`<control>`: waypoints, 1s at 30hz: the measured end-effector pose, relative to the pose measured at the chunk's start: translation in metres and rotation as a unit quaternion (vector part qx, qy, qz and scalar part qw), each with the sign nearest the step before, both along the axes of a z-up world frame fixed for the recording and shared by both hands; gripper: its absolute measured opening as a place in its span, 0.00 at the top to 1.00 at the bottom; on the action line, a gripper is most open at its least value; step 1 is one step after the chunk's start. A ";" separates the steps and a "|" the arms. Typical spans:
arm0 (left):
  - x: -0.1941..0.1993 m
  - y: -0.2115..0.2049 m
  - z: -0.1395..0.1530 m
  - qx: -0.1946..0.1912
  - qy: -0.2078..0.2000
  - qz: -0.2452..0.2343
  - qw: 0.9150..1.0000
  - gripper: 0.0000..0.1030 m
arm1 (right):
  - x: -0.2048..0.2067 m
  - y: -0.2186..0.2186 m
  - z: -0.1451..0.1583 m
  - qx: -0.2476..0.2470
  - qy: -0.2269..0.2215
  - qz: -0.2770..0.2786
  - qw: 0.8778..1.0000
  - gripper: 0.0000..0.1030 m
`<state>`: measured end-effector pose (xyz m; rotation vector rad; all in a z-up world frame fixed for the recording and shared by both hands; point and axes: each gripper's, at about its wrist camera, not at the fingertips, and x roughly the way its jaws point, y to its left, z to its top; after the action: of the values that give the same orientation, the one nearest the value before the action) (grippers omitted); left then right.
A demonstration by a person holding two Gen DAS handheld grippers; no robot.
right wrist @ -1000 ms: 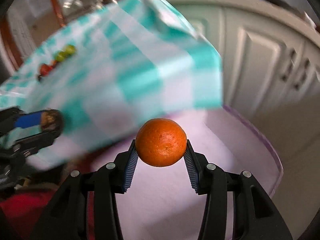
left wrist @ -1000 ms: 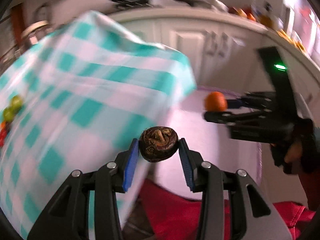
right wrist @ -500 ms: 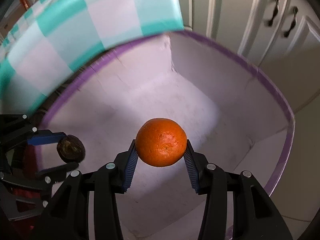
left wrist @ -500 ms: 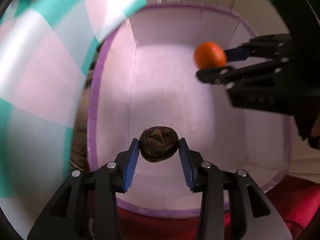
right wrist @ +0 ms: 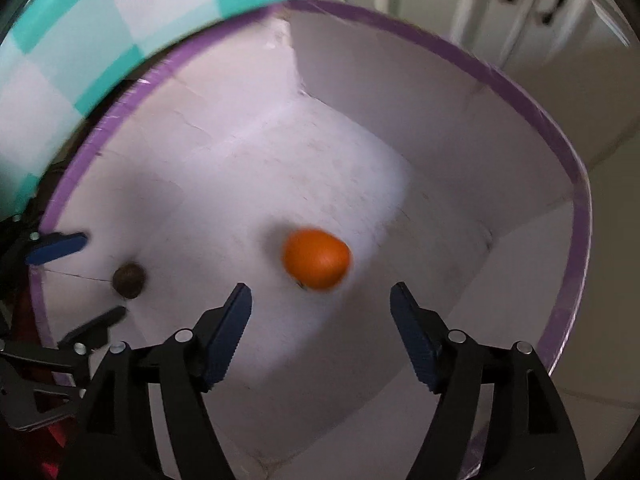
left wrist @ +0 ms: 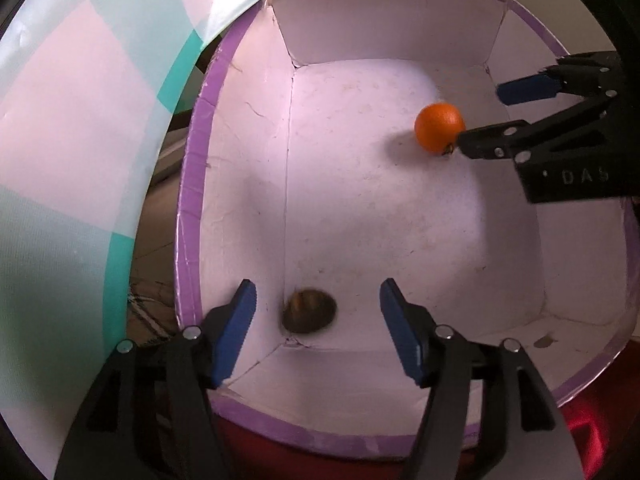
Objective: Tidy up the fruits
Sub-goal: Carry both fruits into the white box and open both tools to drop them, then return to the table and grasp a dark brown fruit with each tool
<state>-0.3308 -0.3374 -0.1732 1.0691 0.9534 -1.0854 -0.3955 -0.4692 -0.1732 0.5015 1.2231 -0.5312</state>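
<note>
A white cardboard box with a purple rim (left wrist: 188, 184) (right wrist: 576, 184) lies below both grippers. My left gripper (left wrist: 316, 312) is open over its near left corner, and a wrinkled brown fruit (left wrist: 308, 310) is blurred just below the jaws, free of them. It also shows in the right wrist view (right wrist: 129, 275). My right gripper (right wrist: 320, 312) is open above the box, with an orange tangerine (right wrist: 316, 258) blurred and loose beyond its fingertips. In the left wrist view the tangerine (left wrist: 439, 127) is beside the right gripper (left wrist: 480, 118).
A table edge with a teal and white checked cloth (left wrist: 80, 140) (right wrist: 80, 48) overhangs the box on the left. White cabinet doors (right wrist: 520, 12) stand behind the box. Red fabric (left wrist: 580, 420) lies at its near side.
Both grippers have opened. The brown fruit has dropped from the left one and the tangerine from the right one into the box.
</note>
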 end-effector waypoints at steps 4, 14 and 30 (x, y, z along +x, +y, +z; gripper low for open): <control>0.002 0.001 -0.001 0.000 -0.024 0.000 1.000 0.41 | -0.009 0.014 -0.006 -0.013 0.028 0.017 0.999 0.34; 0.001 0.019 0.035 -0.081 -0.054 -0.041 0.994 0.29 | -0.015 0.031 0.016 -0.016 -0.024 -0.002 1.000 0.33; 0.123 0.231 0.262 -0.479 -0.129 0.250 0.831 0.01 | 0.053 0.127 0.252 -0.256 -0.405 0.064 0.875 0.16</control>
<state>-0.2081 -0.1066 0.0889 0.0937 0.3182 -0.7741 -0.3425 -0.3419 0.0785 0.1431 0.2767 -0.4359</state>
